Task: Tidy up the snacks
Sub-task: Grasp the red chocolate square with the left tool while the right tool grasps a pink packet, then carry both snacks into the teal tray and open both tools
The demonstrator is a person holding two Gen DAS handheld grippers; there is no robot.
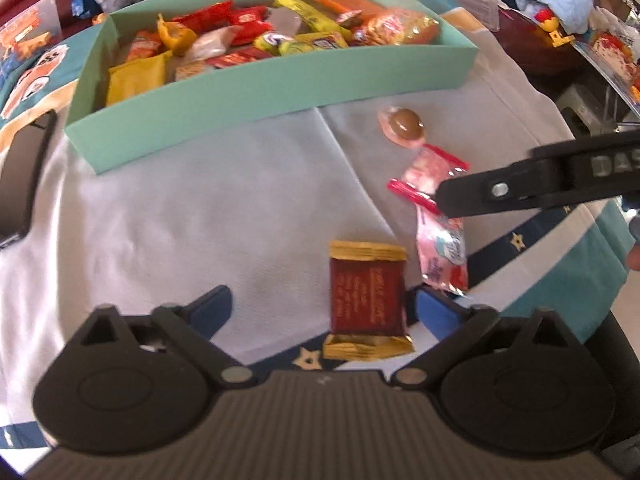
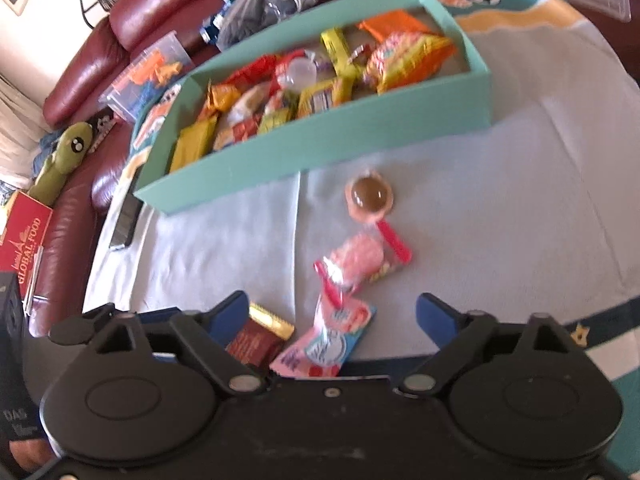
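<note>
We see our left gripper (image 1: pixel 324 308) jaws wide, gripping nothing, dark red chocolate (image 1: pixel 366 304) between them on the cloth (image 1: pixel 160 220), right gripper (image 2: pixel 330 316) likewise open over a pink packet (image 2: pixel 332 344), farther off a brown jelly cup (image 1: pixel 402 124), then the teal box (image 1: pixel 280 96) packed with snacks.

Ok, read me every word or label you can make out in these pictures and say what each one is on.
"GLOBAL FOOD": red box by the sofa.
"DAS": black arm of the right tool; the letters run out of frame.
"DAS": black part at the lower left edge.
Brown and gold wrapper: gold print, too blurred.
Pink packet: blurred.
</note>
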